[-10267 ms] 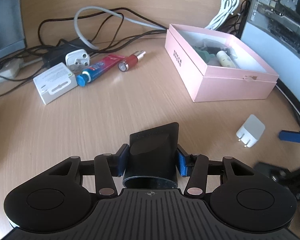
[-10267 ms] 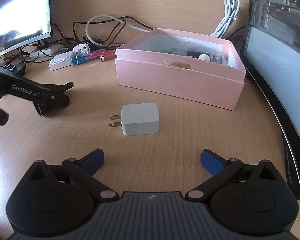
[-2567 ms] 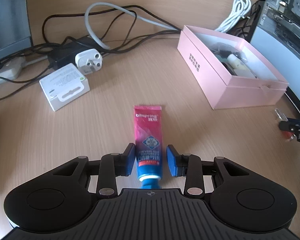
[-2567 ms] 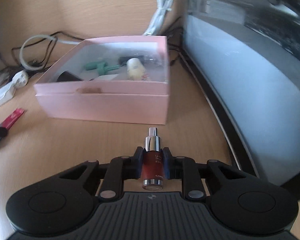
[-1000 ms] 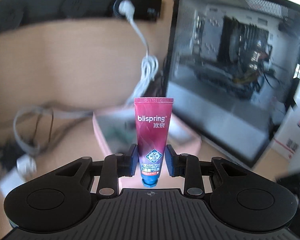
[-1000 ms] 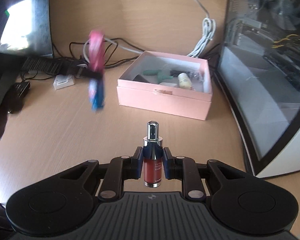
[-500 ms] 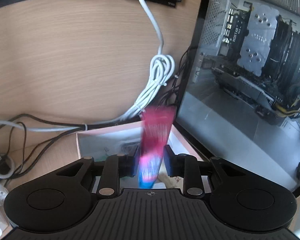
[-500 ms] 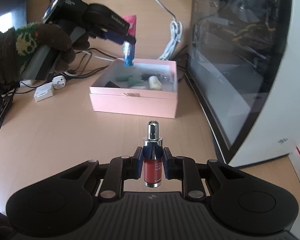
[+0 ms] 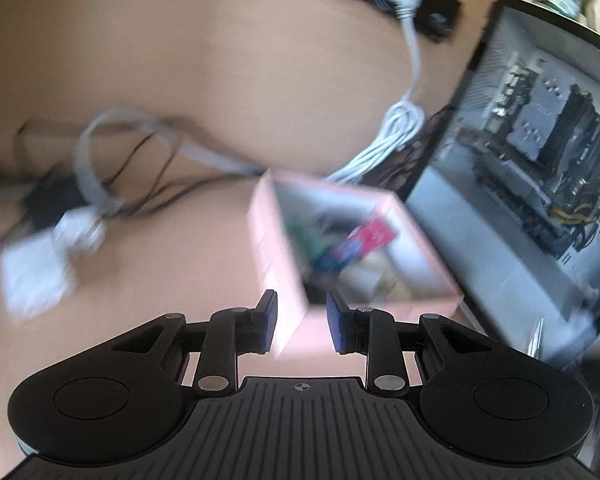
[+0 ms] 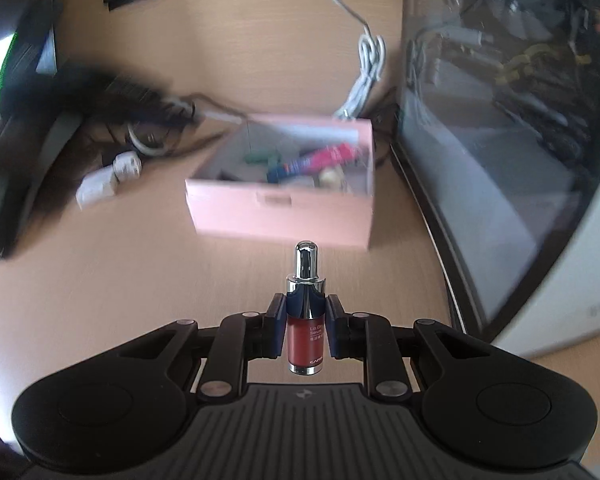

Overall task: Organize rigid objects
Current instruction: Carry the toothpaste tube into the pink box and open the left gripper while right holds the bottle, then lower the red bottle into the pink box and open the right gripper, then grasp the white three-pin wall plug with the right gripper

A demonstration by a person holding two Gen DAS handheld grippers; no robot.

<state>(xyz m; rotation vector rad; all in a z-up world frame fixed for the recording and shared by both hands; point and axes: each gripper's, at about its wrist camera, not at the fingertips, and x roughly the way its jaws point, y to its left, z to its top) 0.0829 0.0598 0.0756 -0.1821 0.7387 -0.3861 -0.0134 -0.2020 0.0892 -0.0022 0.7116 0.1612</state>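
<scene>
The pink box (image 9: 278,264) stands open on the wooden desk. The red and blue toothpaste tube (image 9: 358,245) lies inside it on top of other items; it also shows in the right wrist view (image 10: 320,160). My left gripper (image 9: 301,322) is open and empty, held above the box's near-left corner. My right gripper (image 10: 304,330) is shut on a small red serum bottle (image 10: 305,320) with a chrome pump, held upright in the air in front of the pink box (image 10: 280,216).
A glass-sided computer case (image 9: 540,152) stands right of the box. White coiled cable (image 9: 392,136), dark cables, a white plug (image 9: 80,232) and a white adapter box (image 9: 32,276) lie at the left. A monitor (image 10: 16,60) stands far left.
My left gripper has let go of the toothpaste tube, which now lies in the pink box, and has swung back. My right gripper still holds the serum bottle.
</scene>
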